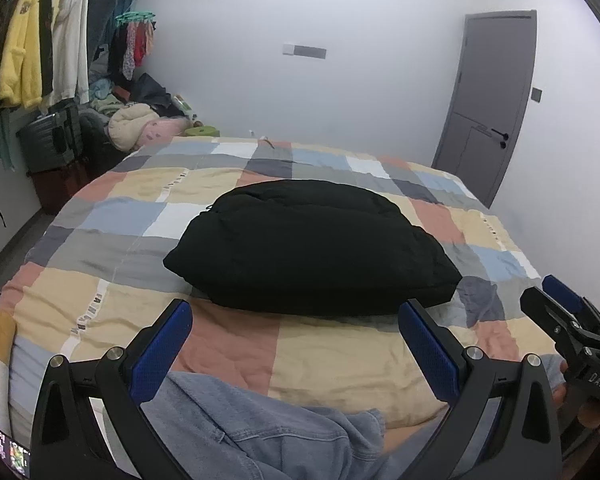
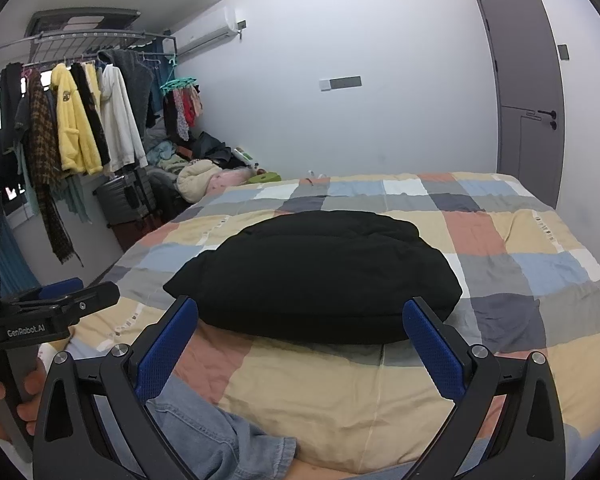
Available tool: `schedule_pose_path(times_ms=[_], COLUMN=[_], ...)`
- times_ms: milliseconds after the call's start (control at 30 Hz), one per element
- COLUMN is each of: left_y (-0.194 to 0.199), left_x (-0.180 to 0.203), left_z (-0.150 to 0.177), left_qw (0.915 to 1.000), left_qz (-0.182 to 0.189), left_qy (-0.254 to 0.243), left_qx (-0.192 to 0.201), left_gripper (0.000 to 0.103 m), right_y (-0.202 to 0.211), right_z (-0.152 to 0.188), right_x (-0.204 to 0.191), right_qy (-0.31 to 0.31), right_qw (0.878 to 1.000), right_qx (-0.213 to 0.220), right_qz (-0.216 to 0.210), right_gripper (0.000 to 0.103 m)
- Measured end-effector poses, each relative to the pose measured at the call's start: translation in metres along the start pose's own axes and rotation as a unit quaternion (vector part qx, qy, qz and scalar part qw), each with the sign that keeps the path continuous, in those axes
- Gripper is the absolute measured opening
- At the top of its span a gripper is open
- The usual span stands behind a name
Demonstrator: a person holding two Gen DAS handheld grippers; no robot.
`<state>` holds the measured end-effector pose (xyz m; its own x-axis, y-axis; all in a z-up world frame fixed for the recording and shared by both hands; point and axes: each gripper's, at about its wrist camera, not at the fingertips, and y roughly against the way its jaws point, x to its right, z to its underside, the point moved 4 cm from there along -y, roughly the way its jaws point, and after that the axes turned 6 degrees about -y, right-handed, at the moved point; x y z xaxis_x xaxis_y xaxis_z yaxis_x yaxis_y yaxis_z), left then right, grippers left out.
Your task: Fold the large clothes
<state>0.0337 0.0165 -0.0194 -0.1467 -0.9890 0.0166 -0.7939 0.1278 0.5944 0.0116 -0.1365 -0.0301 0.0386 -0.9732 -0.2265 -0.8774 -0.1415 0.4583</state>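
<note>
A black puffy garment (image 1: 312, 248) lies folded in a compact bundle in the middle of the bed; it also shows in the right wrist view (image 2: 320, 276). A blue denim garment (image 1: 260, 432) lies crumpled at the near edge of the bed, under my left gripper, and it shows in the right wrist view (image 2: 204, 436) too. My left gripper (image 1: 296, 320) is open and empty, just in front of the black bundle. My right gripper (image 2: 300, 320) is open and empty, also just short of the bundle. Each gripper appears at the edge of the other's view.
The bed has a checked quilt (image 1: 340, 360) in beige, pink, blue and grey. A rack of hanging clothes (image 2: 80, 120), a suitcase (image 2: 120, 196) and a heap of clothes stand to the left. A grey door (image 2: 528, 80) is at the far right.
</note>
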Motion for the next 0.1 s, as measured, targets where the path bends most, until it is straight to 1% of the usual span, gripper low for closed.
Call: schedule_pose_path(times_ms=[100], left_y=[0.001], left_x=[0.0], left_z=[0.0019], left_qw=[1.0], left_qz=[-0.002], left_qy=[-0.002], left_qx=[0.0], left_gripper=[0.103], right_y=[-0.0006], right_z=[0.0], right_x=[0.0008], right_qy=[-0.001], right_qw=[1.0], right_qx=[0.0], right_qz=[-0.001], right_gripper=[0.103])
